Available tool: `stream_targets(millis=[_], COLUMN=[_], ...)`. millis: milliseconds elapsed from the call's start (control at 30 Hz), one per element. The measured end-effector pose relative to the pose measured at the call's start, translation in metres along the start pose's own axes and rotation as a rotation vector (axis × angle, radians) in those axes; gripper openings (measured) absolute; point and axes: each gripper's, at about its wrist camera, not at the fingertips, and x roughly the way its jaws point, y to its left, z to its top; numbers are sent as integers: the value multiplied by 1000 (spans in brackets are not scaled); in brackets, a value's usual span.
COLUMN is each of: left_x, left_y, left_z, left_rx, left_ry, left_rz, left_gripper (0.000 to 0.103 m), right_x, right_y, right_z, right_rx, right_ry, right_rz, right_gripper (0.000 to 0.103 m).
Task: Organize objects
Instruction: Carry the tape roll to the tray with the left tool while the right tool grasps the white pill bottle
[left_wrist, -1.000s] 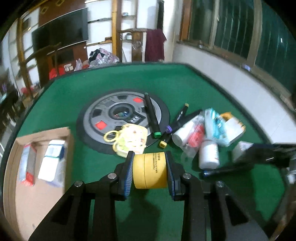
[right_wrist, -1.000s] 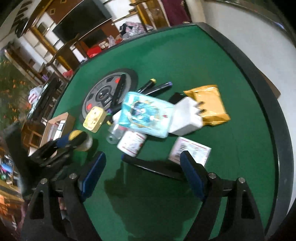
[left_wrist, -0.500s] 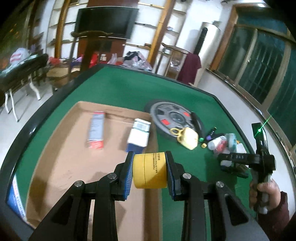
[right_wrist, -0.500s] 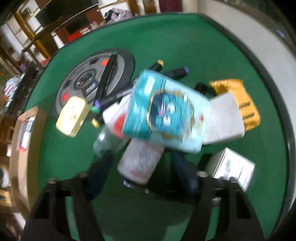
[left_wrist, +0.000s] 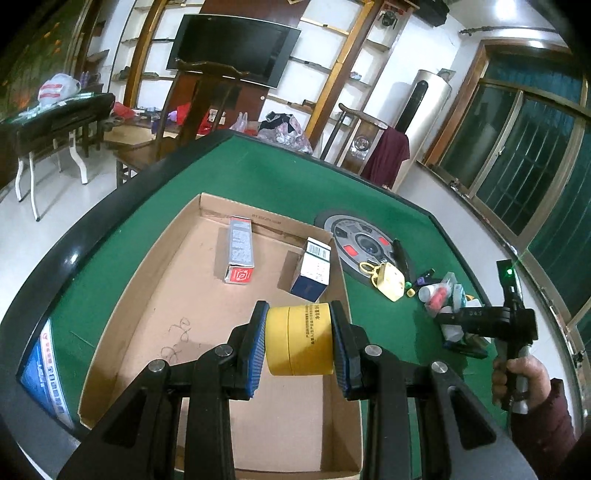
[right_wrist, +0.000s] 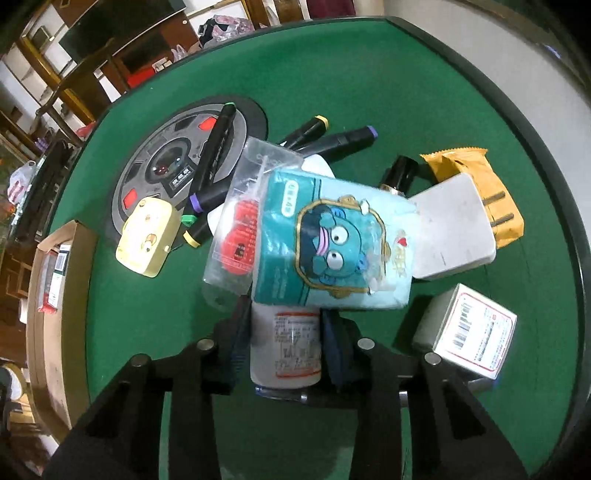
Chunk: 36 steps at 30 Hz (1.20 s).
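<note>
Where green felt table (left_wrist: 280, 192) meets white walls, cardboard box (left_wrist: 155, 295) rests.

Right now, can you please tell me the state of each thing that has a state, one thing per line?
left gripper: shut on the yellow tape roll, held above the cardboard box.
right gripper: jaws just closing, pads against the white bottle.
white bottle: lying on the table, partly under the tissue pack.
cardboard box: open, two small cartons inside.
white charger: unplugged, prongs out.
</note>
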Motion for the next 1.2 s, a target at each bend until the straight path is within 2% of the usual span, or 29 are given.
stream_targets(millis=[100, 167, 233, 333, 433, 533, 667, 800, 933, 1200], left_x=[-4, -7, -10, -12, -10, -2, 19, 47, 79, 120], left_y=[2, 5, 9, 16, 21, 25, 38, 52, 60, 87], left_z=[-2, -3, -4, 0, 7, 17, 32, 45, 57, 64], left_rx=[-7, -8, -13, -30, -27, -9, -6, -1, 9, -40], left_ry=[-8, -12, -14, -8, -1, 12, 53, 95, 137, 186], left_rz=[-4, -3, 1, -4, 15, 52, 87, 126, 178, 220], left_gripper=[27, 27, 27, 27, 27, 27, 27, 27, 27, 27], right_x=[2, 1, -2, -13, -29, -50, -65, -59, -29, 21], right_y=[9, 8, 3, -8, -5, 22, 82, 153, 211, 269], right_z=[1, -3, -9, -24, -35, -39, -40, -47, -49, -35], right_rx=[-32, -31, -6, 61, 72, 20, -95, -219, -287, -340], right_ry=[-18, -25, -15, 11, 4, -6, 25, 64, 107, 91], right_rz=[-37, -16, 66, 281, 421, 512, 602, 599, 550, 403], right_gripper=[33, 33, 33, 33, 33, 33, 34, 34, 34, 34])
